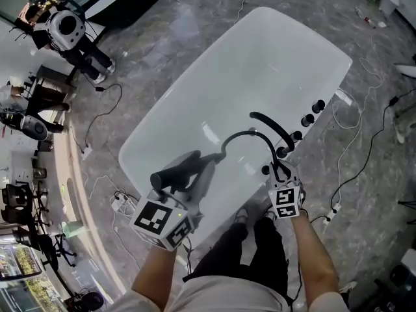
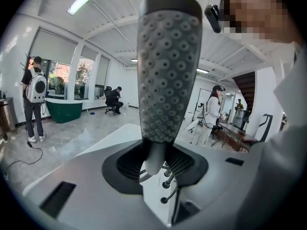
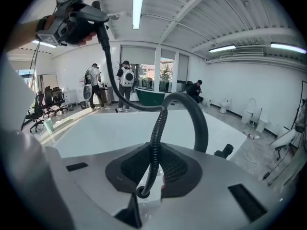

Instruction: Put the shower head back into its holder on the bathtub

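My left claw (image 2: 154, 159) grips the black shower head (image 2: 168, 71) by its handle above the white bathtub (image 1: 338, 60), my right claw (image 3: 151, 169) pinches its ribbed hose (image 3: 158, 123) beside the rim taps (image 1: 307, 119); best feed hose slack while lowering the handle straight down

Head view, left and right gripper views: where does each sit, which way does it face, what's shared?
Head view: on the person's head, steeply down at the bathtub; shows both forearms, legs, left gripper, right gripper.
Left gripper view: on the left gripper, facing along its fingers at the clamped shower head; white-clad shoulder at right.
Right gripper view: on the right gripper, facing across the bathtub, hose between its fingers; left forearm top left.
Shared: head and right gripper views both show the left gripper holding the shower head.
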The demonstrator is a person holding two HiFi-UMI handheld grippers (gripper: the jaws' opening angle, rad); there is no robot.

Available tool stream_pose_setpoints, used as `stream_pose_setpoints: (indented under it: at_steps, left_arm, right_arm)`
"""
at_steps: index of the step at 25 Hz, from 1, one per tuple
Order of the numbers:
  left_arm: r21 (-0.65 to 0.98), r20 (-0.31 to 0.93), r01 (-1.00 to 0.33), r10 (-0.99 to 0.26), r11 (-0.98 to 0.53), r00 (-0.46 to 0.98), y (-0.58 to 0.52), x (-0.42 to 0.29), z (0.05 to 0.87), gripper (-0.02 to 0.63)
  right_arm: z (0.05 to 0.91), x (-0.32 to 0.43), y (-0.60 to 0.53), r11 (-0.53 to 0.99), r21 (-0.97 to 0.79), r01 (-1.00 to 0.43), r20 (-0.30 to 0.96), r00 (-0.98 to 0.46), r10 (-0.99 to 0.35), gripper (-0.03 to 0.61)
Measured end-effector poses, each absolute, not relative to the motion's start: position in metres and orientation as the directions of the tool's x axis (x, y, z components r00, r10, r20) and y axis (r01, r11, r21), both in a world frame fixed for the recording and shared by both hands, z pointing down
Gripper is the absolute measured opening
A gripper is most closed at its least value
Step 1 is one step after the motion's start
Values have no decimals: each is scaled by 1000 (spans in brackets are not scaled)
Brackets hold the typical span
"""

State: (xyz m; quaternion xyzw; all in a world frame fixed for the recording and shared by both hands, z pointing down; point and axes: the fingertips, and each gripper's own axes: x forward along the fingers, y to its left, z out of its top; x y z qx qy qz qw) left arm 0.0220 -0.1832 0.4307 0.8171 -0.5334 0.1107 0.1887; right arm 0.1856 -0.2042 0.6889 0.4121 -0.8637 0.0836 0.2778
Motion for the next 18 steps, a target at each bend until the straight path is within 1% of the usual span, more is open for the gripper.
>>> stream_pose_setpoints:
  at_steps: [8,18]
  left_arm:
    - [187,348,-902,-833,-389,431,-196,32,443,132]
    - [195,339,-890,-823,-412,456,-206,44,472,132]
  right_arm:
    - [772,163,-204,668,39,-743,591,-522,-615,67]
    - [839,161,-195,692,55,-720,646,-503,-574,69]
